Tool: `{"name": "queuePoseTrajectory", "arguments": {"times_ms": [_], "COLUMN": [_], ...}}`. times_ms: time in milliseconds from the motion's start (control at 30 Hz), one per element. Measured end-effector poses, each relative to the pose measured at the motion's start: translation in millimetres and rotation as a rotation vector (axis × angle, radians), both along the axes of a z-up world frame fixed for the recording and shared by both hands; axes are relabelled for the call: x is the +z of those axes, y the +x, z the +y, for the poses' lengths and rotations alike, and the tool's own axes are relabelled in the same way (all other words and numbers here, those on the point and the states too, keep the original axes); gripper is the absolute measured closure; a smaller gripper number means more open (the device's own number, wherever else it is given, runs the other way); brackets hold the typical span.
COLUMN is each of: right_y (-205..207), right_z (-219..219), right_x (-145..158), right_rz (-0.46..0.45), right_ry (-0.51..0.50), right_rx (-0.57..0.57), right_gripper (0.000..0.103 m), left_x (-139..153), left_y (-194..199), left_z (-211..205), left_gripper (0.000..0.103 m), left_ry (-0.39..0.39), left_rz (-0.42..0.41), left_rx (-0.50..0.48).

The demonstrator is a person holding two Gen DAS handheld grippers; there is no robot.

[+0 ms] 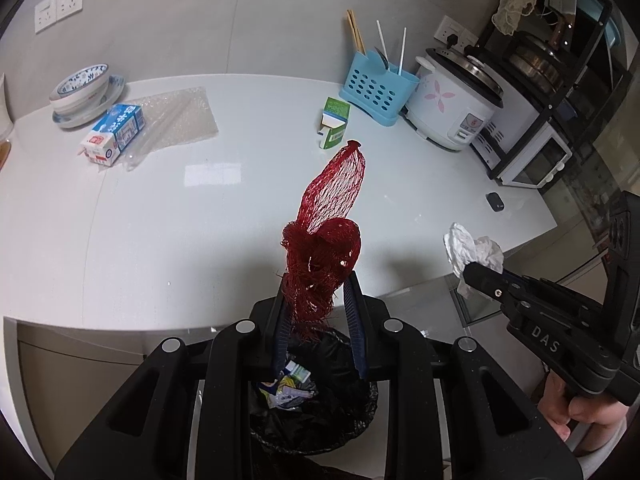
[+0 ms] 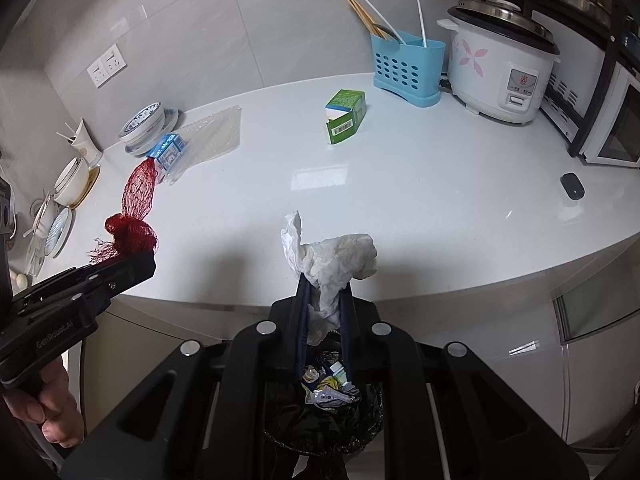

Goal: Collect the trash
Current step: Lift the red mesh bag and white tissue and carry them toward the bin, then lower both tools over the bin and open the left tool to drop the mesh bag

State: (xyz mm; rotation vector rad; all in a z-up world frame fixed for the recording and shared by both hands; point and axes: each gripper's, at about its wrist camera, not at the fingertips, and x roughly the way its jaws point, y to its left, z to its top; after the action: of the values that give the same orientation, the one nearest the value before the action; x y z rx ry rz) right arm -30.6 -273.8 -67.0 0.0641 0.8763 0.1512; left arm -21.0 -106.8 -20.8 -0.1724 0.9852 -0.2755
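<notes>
Over the counter's edge, the left gripper (image 1: 318, 304) clamps a red mesh produce bag (image 1: 326, 240), while the right gripper (image 2: 323, 300) beside it pinches a crumpled white tissue (image 2: 332, 258); a black-lined trash bin (image 2: 320, 428) stands directly below both sets of jaws.

Even indoor light, sharp centre, strong fisheye bending

The white countertop (image 1: 120, 220) is bright and shows a soft rectangular glare patch near its middle in both views, so the light comes from above. Shadows are soft and weak. Edges curve strongly and fall into a dark vignette. The shelf (image 1: 560, 92) at the right is dimmer. No motion blur shows.
</notes>
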Motion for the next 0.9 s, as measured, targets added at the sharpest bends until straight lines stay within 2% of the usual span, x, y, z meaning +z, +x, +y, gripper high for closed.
{"name": "queuePoseTrajectory", "arguments": {"times_ms": [367, 733, 900], "right_y": [-16.5, -30.4, -36.6], "right_z": [5.8, 8.0, 5.7], "right_x": [-26.0, -67.0, -90.5], "right_rz": [0.030, 0.087, 0.120], "right_ry": [0.004, -0.015, -0.009], "right_rx": [0.024, 0.055, 0.068], "right_gripper": [0.091, 0.091, 0.091], "left_x": [-25.4, -66.3, -93.5], "left_y": [-35.7, -59.5, -68.7], "left_z": [1.8, 4.9, 3.6], "left_gripper": [0.078, 0.078, 0.078], "left_ry": [0.003, 0.024, 0.046], "left_rz": [0.040, 0.086, 0.113], "left_rx": [0.013, 0.037, 0.044]}}
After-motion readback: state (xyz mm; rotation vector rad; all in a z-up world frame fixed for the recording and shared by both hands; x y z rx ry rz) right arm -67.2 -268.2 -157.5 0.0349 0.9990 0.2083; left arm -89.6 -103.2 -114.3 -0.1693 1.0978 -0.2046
